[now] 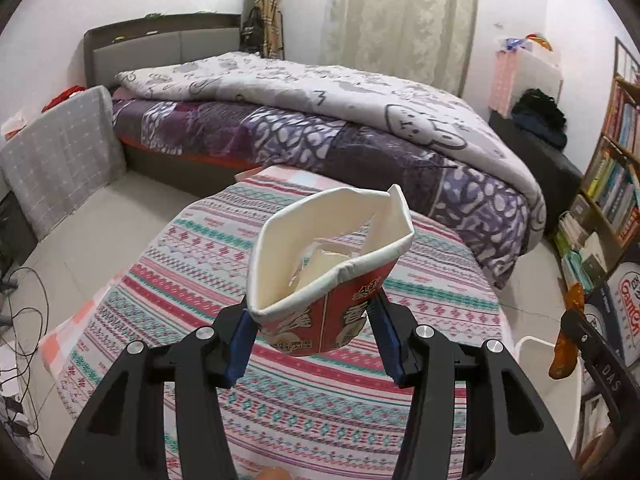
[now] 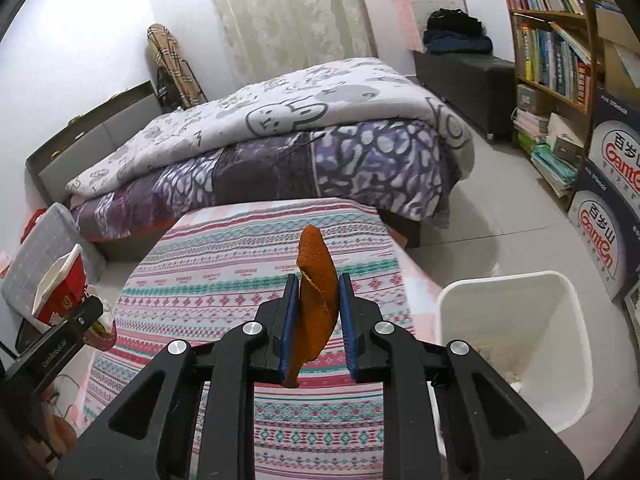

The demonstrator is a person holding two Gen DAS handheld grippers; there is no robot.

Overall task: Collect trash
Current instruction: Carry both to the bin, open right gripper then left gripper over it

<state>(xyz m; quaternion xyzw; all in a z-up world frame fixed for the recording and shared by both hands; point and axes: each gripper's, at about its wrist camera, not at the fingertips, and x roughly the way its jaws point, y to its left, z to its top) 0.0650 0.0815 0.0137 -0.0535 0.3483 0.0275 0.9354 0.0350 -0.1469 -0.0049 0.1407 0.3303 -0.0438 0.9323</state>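
A bed [image 1: 304, 120] with a white cartoon-print quilt over a purple patterned cover fills the far side of the room, its grey headboard at the far left and a pale curtain [image 1: 400, 16] behind it. At the far right stands a bookshelf [image 2: 552, 40] packed with books, with printed cartons [image 2: 608, 184] stacked beside it on the tiled floor. Nearer, the bench [image 1: 320, 400] is covered with a striped cloth in pink, teal and red, and it lies just in front of the bed. To the right of the bench, on the floor, stands a white waste bin [image 2: 516, 344], open at the top, with some pale scraps inside. The left claw [image 1: 312, 332] grips a crushed red-and-white paper noodle cup [image 1: 320, 264] by its lower sides, blue pads pressed against it; the cup is held above the bench cloth, its squashed mouth upward with crumpled paper inside. The right claw [image 2: 318, 320] is clamped tight on an orange peel [image 2: 314, 296], which stands upright between the blue pads, above the bench and left of the bin. In the left wrist view the peel shows at the far right edge, just above the bin rim.
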